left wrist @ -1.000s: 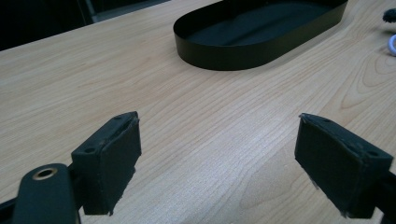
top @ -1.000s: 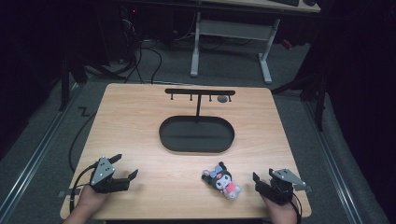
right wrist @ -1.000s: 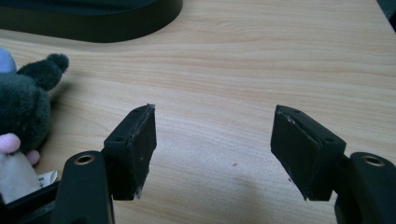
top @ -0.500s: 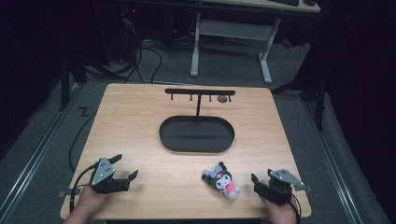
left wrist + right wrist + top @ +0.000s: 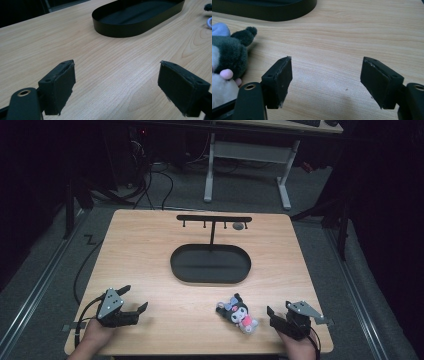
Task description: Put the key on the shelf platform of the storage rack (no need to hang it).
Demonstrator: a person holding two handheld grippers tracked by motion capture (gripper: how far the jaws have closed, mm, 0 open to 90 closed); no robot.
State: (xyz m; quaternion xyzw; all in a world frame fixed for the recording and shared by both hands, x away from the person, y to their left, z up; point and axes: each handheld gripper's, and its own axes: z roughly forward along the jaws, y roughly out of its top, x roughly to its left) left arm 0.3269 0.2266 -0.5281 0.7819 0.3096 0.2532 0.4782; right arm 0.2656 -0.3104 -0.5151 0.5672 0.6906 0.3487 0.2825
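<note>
A small plush toy [image 5: 238,313], black, white and pink, lies on the wooden table [image 5: 150,250] near its front edge. My right gripper [image 5: 279,308] rests just right of the toy, apart from it. Its jaws have just been opening, with bare wood between them [image 5: 327,80]. The plush [image 5: 227,57] sits to the left of the jaws in the right gripper view. My left gripper [image 5: 135,297] rests at the front left, open with nothing between its jaws [image 5: 116,85].
A black oval tray [image 5: 210,277] sits mid-table, its wall [image 5: 120,31] ahead of the left jaws. A black T-shaped rack with hooks [image 5: 214,219] rises at its far side, a small grey disc [image 5: 238,226] hanging near the right end.
The right gripper's jaws stand a little wider apart than before. Both hands and the plush have kept their places.
</note>
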